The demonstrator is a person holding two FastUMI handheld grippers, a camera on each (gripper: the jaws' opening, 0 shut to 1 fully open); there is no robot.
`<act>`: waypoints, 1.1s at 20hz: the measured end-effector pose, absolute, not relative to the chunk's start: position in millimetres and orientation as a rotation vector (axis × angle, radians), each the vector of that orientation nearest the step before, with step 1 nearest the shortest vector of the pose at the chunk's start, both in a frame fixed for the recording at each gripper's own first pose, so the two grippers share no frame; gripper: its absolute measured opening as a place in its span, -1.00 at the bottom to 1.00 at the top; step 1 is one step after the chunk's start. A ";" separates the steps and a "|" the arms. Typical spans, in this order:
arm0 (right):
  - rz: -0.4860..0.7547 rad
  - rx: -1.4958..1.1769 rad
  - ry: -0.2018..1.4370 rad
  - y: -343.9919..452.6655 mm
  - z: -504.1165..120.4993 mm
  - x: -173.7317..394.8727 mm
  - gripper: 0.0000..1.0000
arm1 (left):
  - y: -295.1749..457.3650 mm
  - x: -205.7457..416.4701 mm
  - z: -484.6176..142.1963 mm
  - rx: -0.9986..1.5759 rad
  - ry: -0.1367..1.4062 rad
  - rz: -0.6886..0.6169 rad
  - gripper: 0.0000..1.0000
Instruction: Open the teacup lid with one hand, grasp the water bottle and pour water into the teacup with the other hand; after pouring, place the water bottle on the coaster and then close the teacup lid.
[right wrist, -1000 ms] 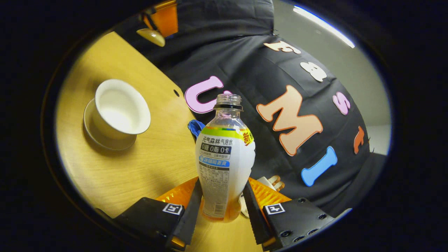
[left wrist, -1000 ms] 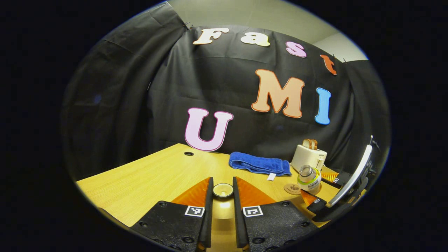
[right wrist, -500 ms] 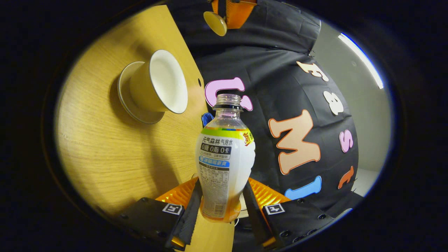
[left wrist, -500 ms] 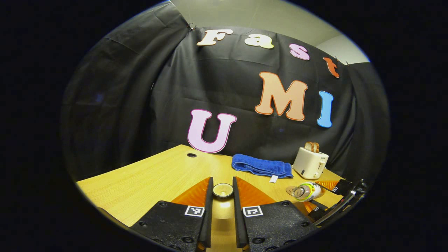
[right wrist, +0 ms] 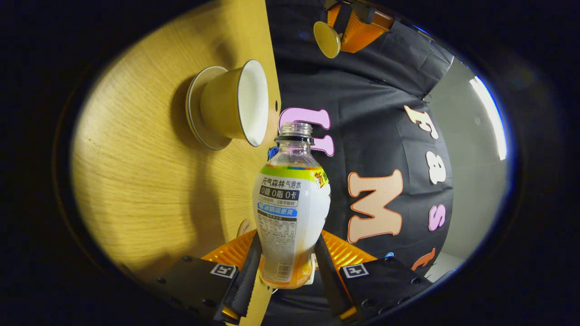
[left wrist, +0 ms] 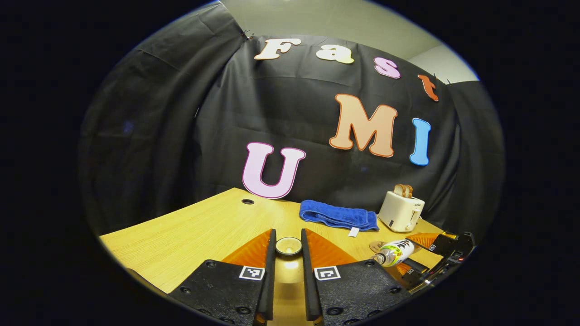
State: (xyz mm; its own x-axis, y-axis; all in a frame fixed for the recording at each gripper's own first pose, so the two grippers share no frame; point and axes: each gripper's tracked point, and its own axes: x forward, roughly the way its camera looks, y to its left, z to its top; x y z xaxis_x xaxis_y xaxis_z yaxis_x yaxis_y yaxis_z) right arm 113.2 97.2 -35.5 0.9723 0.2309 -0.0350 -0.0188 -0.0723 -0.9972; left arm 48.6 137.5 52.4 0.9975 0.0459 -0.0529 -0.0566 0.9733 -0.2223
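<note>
Our left gripper (left wrist: 288, 271) pinches the lid (left wrist: 288, 246) by its knob above the table (left wrist: 190, 235), while our right gripper (right wrist: 285, 271) clamps the uncapped bottle (right wrist: 291, 203), tipped sideways with its mouth beside the open teacup (right wrist: 233, 105) on its saucer (right wrist: 195, 113).

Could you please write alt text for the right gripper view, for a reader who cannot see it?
The right gripper grips an uncapped water bottle, its mouth near the open teacup on its saucer on the wooden table. Farther off, the left gripper holds the lid.
</note>
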 end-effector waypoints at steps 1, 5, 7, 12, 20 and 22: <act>0.208 -1.655 -0.173 98.5 -34.1 112.4 0.41 | 138.4 48.6 53.7 -0.226 0.047 0.051 -0.50; 0.222 -1.729 -0.189 102.0 -32.6 109.9 0.41 | 138.4 47.3 56.5 -0.229 0.042 0.046 -0.50; 0.228 -1.766 -0.190 106.3 -32.4 110.5 0.36 | 137.9 46.3 57.4 -0.230 0.041 0.045 -0.50; 0.232 -1.862 -0.177 105.6 -25.5 111.3 0.39 | 137.8 43.7 62.4 -0.226 0.028 0.043 -0.50; 0.251 -1.959 -0.225 117.5 -20.1 104.2 0.39 | 138.3 41.5 68.0 -0.242 0.017 0.035 -0.50; 0.251 -1.990 -0.241 120.1 -17.9 104.6 0.38 | 137.0 39.8 69.7 -0.251 0.014 0.030 -0.50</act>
State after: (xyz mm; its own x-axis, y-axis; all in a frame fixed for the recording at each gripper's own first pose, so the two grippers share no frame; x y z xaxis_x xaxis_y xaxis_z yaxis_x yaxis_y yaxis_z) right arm 104.6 120.1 -17.9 0.9574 0.2806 -0.0680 0.0568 -0.4139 -0.9086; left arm 39.8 137.0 69.7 0.9995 0.0280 -0.0174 -0.0314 0.9683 -0.2480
